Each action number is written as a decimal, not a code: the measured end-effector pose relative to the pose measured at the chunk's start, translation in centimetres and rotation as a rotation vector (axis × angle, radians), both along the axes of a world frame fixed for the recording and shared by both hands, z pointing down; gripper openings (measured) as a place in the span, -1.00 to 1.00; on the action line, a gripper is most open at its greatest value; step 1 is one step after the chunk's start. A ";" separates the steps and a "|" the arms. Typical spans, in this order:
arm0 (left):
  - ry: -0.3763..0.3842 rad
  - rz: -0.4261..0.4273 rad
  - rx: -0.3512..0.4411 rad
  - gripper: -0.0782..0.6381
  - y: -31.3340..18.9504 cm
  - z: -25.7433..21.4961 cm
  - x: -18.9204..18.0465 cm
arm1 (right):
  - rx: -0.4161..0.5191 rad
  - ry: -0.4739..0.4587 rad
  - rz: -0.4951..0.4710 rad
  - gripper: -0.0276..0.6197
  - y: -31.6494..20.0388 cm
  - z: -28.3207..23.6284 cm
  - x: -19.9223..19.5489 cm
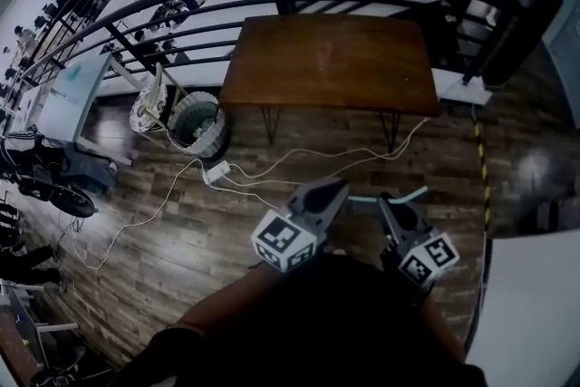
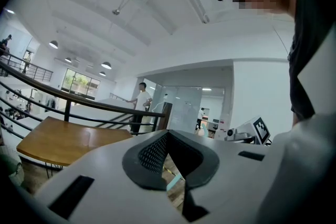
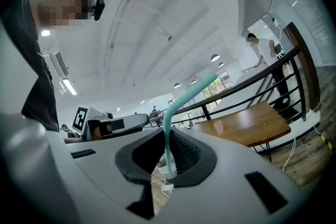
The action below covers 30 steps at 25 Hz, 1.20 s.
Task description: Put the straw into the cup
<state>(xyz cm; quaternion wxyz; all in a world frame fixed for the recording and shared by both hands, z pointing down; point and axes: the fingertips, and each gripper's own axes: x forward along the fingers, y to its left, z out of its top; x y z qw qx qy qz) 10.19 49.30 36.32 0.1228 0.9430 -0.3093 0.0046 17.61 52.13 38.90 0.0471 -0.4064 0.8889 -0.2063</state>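
The step in hand seemed to be the carrying of the straw (image 3: 181,98), not yet the inserting. No cup showed in any view, and the wooden table (image 1: 326,59) looked bare, so the next move called for finding the cup first. The right gripper (image 3: 168,166) was clenched on the straw's lower end, and the bent part rose above its jaws. The left gripper (image 2: 167,159) had its jaws drawn together and apparently empty. Both hung well short of the table's near edge.

straw (image 1: 362,199) partly behind right tongs (image 1: 390,204)
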 end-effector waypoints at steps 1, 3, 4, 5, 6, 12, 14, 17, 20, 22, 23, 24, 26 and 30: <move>0.000 0.005 -0.002 -0.75 -0.4 0.1 0.1 | -0.001 0.002 0.003 -0.80 -0.3 0.1 0.1; -0.001 0.015 -0.005 -0.75 -1.2 0.6 0.3 | -0.009 0.004 0.010 -0.80 -1.1 0.3 0.4; 0.000 0.018 -0.005 -0.75 -1.6 0.8 0.3 | -0.012 0.004 0.015 -0.80 -1.6 0.5 0.4; 0.002 0.019 -0.002 -0.75 -2.1 0.9 0.3 | -0.012 0.006 0.021 -0.80 -2.1 0.6 0.5; 0.007 0.019 -0.005 -0.75 -2.6 0.9 0.3 | -0.011 0.012 0.025 -0.80 -2.6 0.8 0.5; 0.032 0.006 -0.031 -0.75 -7.1 0.8 -1.0 | -0.020 0.039 0.013 -0.80 -6.9 1.3 -0.8; 0.029 0.009 -0.033 -0.75 -8.9 1.0 -1.6 | -0.026 0.042 0.012 -0.80 -8.7 1.6 -1.3; 0.027 0.012 -0.037 -0.75 -11.8 0.9 -2.7 | -0.032 0.035 0.015 -0.80 -11.6 1.6 -2.6; 0.028 0.020 -0.038 -0.75 -14.6 1.0 -4.2 | -0.046 0.023 0.022 -0.80 -14.5 1.3 -4.4; 0.026 0.028 -0.039 -0.75 -16.6 1.0 -5.3 | -0.064 0.014 0.027 -0.80 -16.4 0.9 -5.9; 0.026 0.031 -0.042 -0.75 -17.5 0.9 -5.9 | -0.065 0.013 0.030 -0.80 -17.4 0.8 -6.5; 0.026 0.034 -0.043 -0.75 -18.5 0.8 -6.6 | -0.059 0.013 0.032 -0.80 -18.4 0.8 -7.1; 0.029 0.038 -0.037 -0.75 -20.6 0.4 -8.0 | -0.038 0.008 0.035 -0.80 -20.5 0.5 -8.4; 0.032 0.042 -0.016 -0.75 -24.8 -0.2 -11.2 | -0.028 0.018 0.044 -0.80 -24.6 0.1 -11.5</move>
